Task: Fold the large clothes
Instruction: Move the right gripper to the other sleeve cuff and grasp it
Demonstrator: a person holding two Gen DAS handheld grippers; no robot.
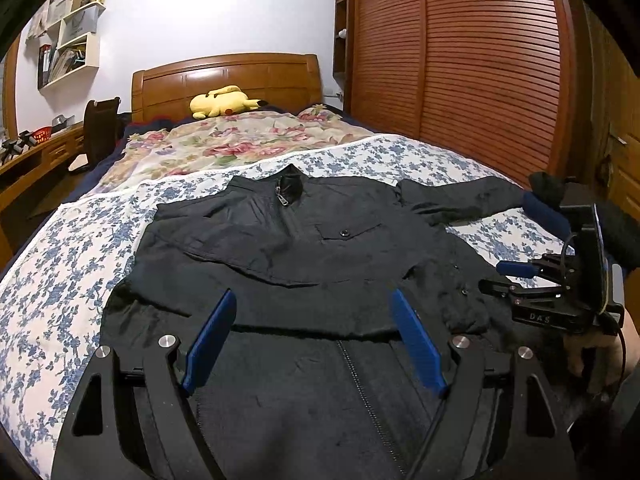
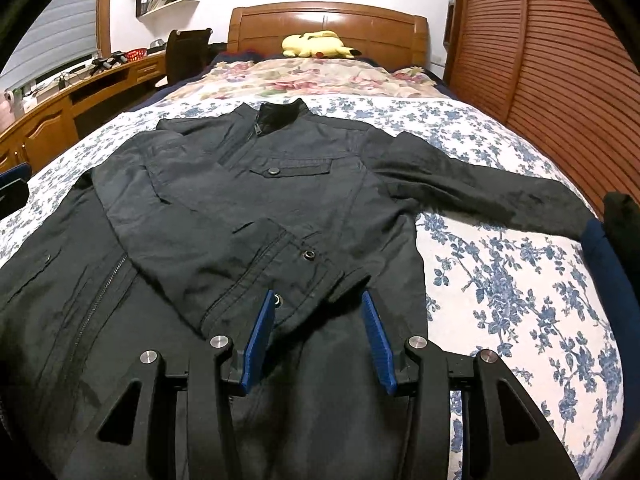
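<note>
A black zip jacket (image 1: 304,248) lies front up on the blue-flowered bedsheet (image 1: 52,280), collar toward the headboard. Its left sleeve is folded across the chest, cuff (image 2: 304,264) near the hem; the other sleeve (image 2: 480,192) stretches out to the right. My left gripper (image 1: 312,308) is open above the jacket's lower front, holding nothing. My right gripper (image 2: 318,308) is open just before the folded sleeve's cuff, empty. The right gripper also shows in the left wrist view (image 1: 504,280) at the jacket's right edge.
A floral quilt (image 2: 320,76) and a yellow plush toy (image 2: 316,46) lie near the wooden headboard (image 2: 328,24). A slatted wooden wardrobe (image 2: 560,60) stands right of the bed. A desk (image 2: 80,92) and chair (image 2: 186,52) stand left.
</note>
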